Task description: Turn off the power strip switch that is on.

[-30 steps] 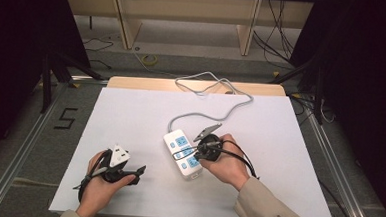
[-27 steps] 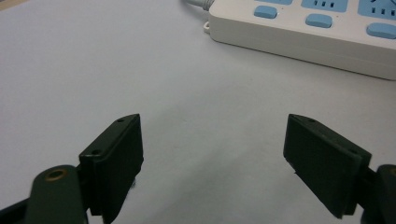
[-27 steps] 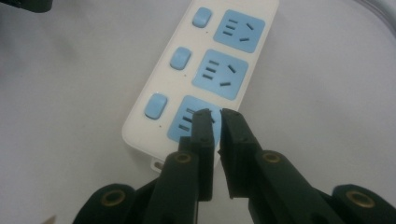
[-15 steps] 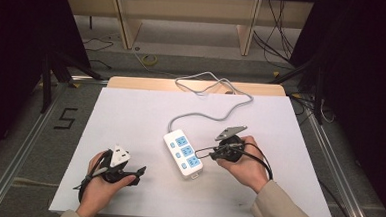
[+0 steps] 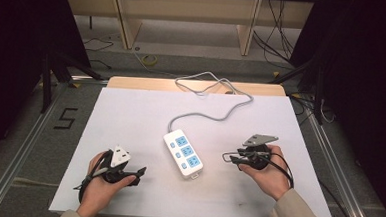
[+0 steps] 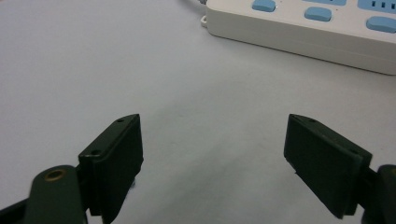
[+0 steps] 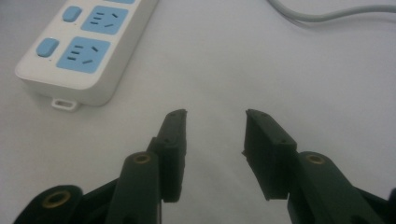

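— Where's the power strip (image 5: 182, 152)?
— Mid-tabletop, slanted, its cord (image 5: 216, 97) running to the far edge.
— What changed?
— The right gripper (image 5: 227, 157) pulled off it toward the right edge, jaws just opening, empty. Left gripper (image 5: 140, 175) stayed near the front-left corner, jaws wide.

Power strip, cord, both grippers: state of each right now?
Power strip: flat on the white table, sockets up, nothing plugged in, touched by neither gripper.
Cord: attached, slack, trailing off the table's far edge.
Left gripper: open, nothing between its fingers.
Right gripper: open, jaws just been opening, nothing between its fingers.
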`<state>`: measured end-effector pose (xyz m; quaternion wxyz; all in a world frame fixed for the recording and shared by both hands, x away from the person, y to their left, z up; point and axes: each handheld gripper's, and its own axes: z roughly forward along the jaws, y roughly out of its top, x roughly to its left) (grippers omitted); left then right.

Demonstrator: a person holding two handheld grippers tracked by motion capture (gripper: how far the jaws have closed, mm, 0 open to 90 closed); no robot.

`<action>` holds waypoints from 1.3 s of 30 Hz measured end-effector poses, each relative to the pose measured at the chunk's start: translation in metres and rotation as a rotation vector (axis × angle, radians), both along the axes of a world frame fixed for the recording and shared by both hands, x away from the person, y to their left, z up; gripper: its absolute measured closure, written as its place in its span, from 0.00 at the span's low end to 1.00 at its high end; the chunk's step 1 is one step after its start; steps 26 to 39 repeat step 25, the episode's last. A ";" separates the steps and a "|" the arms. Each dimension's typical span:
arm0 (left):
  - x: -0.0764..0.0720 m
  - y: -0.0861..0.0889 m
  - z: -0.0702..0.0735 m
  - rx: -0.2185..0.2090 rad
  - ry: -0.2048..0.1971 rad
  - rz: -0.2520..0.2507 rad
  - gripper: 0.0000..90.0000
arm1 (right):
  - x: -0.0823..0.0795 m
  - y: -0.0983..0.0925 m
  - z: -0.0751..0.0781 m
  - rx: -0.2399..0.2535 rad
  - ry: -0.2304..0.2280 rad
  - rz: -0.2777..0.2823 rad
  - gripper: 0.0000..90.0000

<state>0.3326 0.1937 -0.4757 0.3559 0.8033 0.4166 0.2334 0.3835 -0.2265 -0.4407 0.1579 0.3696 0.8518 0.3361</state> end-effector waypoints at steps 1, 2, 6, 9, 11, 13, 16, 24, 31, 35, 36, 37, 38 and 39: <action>0.000 0.000 0.000 0.000 0.001 0.001 0.21 | -0.001 -0.003 -0.001 0.004 -0.003 -0.004 0.64; 0.000 0.000 0.000 -0.001 0.001 0.001 0.21 | -0.002 -0.007 -0.003 0.015 -0.009 -0.009 0.62; 0.000 0.000 0.000 0.001 0.002 0.000 0.21 | -0.007 -0.020 -0.012 0.044 -0.020 -0.027 0.59; 0.000 0.000 0.000 -0.001 0.001 -0.001 0.21 | -0.010 -0.026 -0.018 0.061 -0.021 -0.042 0.57; 0.000 0.000 0.000 0.000 0.000 0.000 0.21 | -0.012 -0.029 -0.021 0.072 -0.029 -0.050 0.57; 0.000 0.000 0.000 -0.001 0.000 -0.001 0.21 | -0.014 -0.031 -0.023 0.084 -0.035 -0.054 0.55; 0.002 0.000 0.000 0.001 -0.002 -0.004 0.21 | -0.015 -0.030 -0.026 0.092 -0.043 -0.066 0.52; 0.004 0.000 0.000 -0.001 0.000 -0.005 0.21 | -0.015 -0.031 -0.028 0.101 -0.070 -0.086 0.45; 0.004 0.000 0.000 0.000 0.001 -0.006 0.21 | -0.015 -0.031 -0.028 0.103 -0.072 -0.088 0.43; 0.004 0.000 0.000 0.000 0.001 -0.006 0.21 | -0.015 -0.031 -0.028 0.103 -0.072 -0.088 0.43; 0.004 0.000 0.000 0.000 0.001 -0.006 0.21 | -0.015 -0.031 -0.028 0.103 -0.072 -0.088 0.43; 0.004 0.000 0.000 0.000 0.001 -0.006 0.21 | -0.015 -0.031 -0.028 0.103 -0.072 -0.088 0.43; 0.004 0.000 0.000 0.000 0.001 -0.006 0.21 | -0.015 -0.031 -0.028 0.103 -0.072 -0.088 0.43; 0.004 0.000 0.000 0.000 0.001 -0.006 0.21 | -0.015 -0.031 -0.028 0.103 -0.072 -0.088 0.43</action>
